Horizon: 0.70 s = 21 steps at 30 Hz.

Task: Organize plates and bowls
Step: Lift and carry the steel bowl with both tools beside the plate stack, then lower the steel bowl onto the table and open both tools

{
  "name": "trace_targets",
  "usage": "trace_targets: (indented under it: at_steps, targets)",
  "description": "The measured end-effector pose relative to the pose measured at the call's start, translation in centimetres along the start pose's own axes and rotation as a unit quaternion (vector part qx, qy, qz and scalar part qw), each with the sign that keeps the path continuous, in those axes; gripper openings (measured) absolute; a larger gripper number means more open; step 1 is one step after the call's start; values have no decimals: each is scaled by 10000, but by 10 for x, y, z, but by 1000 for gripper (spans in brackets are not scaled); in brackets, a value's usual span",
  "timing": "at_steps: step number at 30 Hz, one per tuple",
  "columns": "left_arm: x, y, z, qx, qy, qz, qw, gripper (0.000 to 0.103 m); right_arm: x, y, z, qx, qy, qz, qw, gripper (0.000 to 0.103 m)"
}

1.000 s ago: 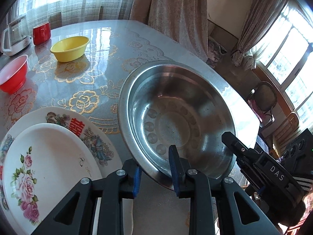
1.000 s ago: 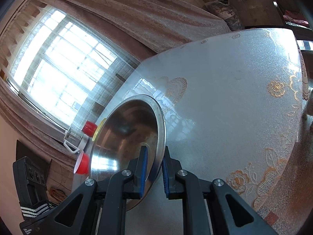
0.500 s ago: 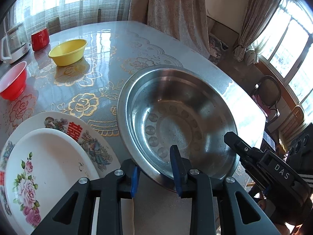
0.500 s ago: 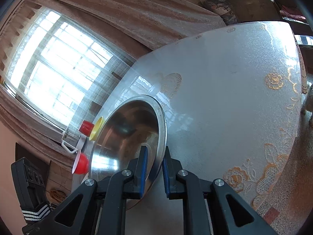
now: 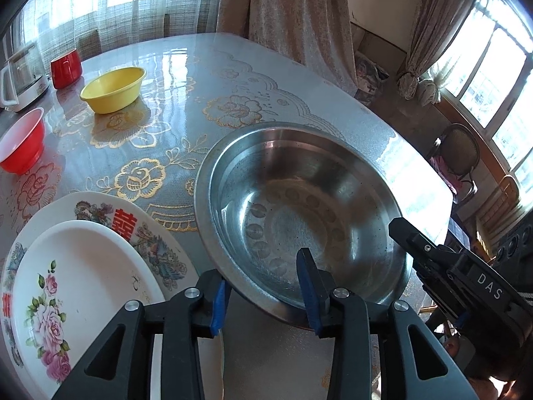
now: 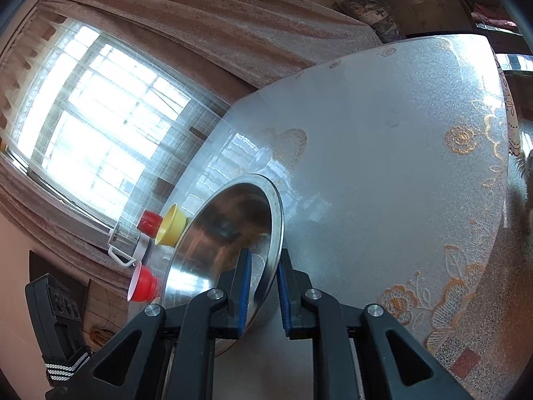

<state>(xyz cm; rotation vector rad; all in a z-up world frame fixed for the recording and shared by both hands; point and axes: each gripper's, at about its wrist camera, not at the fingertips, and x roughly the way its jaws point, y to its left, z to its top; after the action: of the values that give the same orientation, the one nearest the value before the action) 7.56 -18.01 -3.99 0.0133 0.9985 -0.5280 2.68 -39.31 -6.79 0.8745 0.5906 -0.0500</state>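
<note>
Steel bowl (image 5: 299,206) is the thing in hand: a wide, shallow metal basin sitting near the table's (image 5: 206,76) near corner, just beside a pair of stacked plates, a plain white one with pink roses (image 5: 76,280) lying on a larger patterned plate (image 5: 133,223). Both grippers work on its rim. The right gripper (image 6: 261,296) is pinching the rim, its blue pads pressed close on either side of the thin metal lip, and in its own view the bowl appears tipped up on edge, though the fisheye angle may account for much of that. The left gripper (image 5: 263,296) straddles the near rim with one finger inside the bowl and one outside, and its jaws are opening, so the pads stand clear of the metal. The step looks like a handover or a set-down, with the left side letting go while the right keeps the hold. Farther off stand a yellow bowl (image 5: 113,90), a red bowl (image 5: 21,145) and a red cup (image 5: 66,68), well apart from the plates. The next move likely calls for the left gripper to back clear of the rim without knocking the plates, and for the right to carry or settle the basin steadily, since a thin slick lip could slip from a one-sided pinch.
</note>
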Motion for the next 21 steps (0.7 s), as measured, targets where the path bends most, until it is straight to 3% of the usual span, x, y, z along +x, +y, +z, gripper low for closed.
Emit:
trace_targets:
  at_steps: [2, 4, 6, 14, 21]
  targets:
    - [-1, 0, 1, 4, 36, -30, 10000, 42, -1, 0, 1, -1, -10, 21, 10000, 16]
    - [-3, -4, 1, 66, 55, 20, 10000, 54, -2, -1, 1, 30, -24, 53, 10000, 16]
    - [-5, -4, 1, 66, 50, -22, 10000, 59, -3, -2, 0, 25, -19, 43, 10000, 17]
    - [-19, 2, 1, -67, 77, -142, 9998, 59, -7, -5, -1, 77, -102, 66, 9999, 18]
    - [-45, 22, 3, -267, -265, -11, 9993, 63, -18, -8, 0, 170, -277, 5, 9995, 21]
